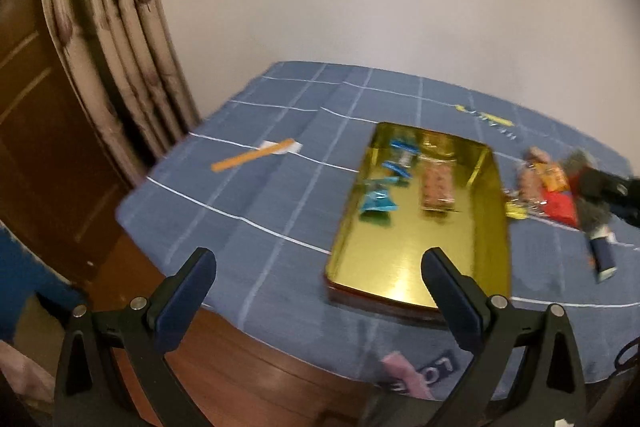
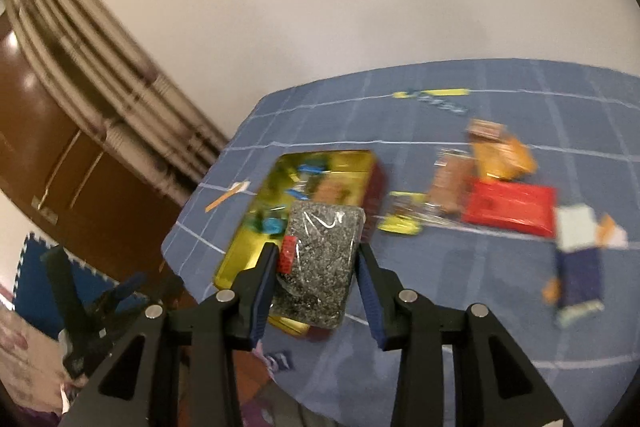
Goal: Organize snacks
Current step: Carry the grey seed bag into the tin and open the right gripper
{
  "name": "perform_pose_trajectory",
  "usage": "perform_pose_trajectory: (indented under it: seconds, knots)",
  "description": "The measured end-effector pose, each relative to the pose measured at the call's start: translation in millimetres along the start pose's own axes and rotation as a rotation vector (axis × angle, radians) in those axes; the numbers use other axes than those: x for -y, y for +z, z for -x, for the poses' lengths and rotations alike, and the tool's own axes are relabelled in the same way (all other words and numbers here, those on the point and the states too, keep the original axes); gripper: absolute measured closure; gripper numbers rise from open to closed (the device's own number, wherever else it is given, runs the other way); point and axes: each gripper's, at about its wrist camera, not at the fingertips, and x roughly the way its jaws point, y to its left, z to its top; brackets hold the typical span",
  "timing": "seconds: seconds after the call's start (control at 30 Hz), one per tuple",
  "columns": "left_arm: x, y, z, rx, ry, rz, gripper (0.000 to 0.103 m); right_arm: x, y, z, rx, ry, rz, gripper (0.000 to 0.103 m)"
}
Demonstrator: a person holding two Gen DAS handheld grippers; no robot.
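One gold tin (image 1: 424, 279) sat on one blue checked cloth (image 1: 248, 211) — inside it, four blue-wrapped sweets (image 1: 376, 205) and one brown biscuit pack (image 1: 437, 187). Outside — one red packet (image 2: 510, 207), one orange packet (image 2: 505, 157), one orange-handled toothbrush (image 1: 256, 155).

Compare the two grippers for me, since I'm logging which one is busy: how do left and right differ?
The left gripper is open and empty, while the right gripper is shut on the dark speckled snack pack. The left gripper hangs at the gold tin's near end; the right gripper holds its pack above the tin. Both have black arms with blue finger pads.
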Motion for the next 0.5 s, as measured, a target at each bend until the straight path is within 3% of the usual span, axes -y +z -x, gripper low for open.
perform_pose_trajectory:
  seconds: [0.1, 0.2, 0.5]
  knots:
    - [-6.6, 1.2, -5.6, -0.032, -0.009, 0.030, 0.001, -15.4, 11.0, -40.8, -0.061, 0.033, -0.012, 0.063]
    - [-15.0, 2.2, -8.6, -0.034, 0.030, 0.048, 0.001, -24.2, 12.6, -78.1, -0.122, 0.055, -0.036, 0.063]
    - [-34.2, 6.6, -7.1, -0.019, 0.056, 0.116, 0.001, -43.6, 10.9, -154.1, -0.230, 0.003, -0.031, 0.063]
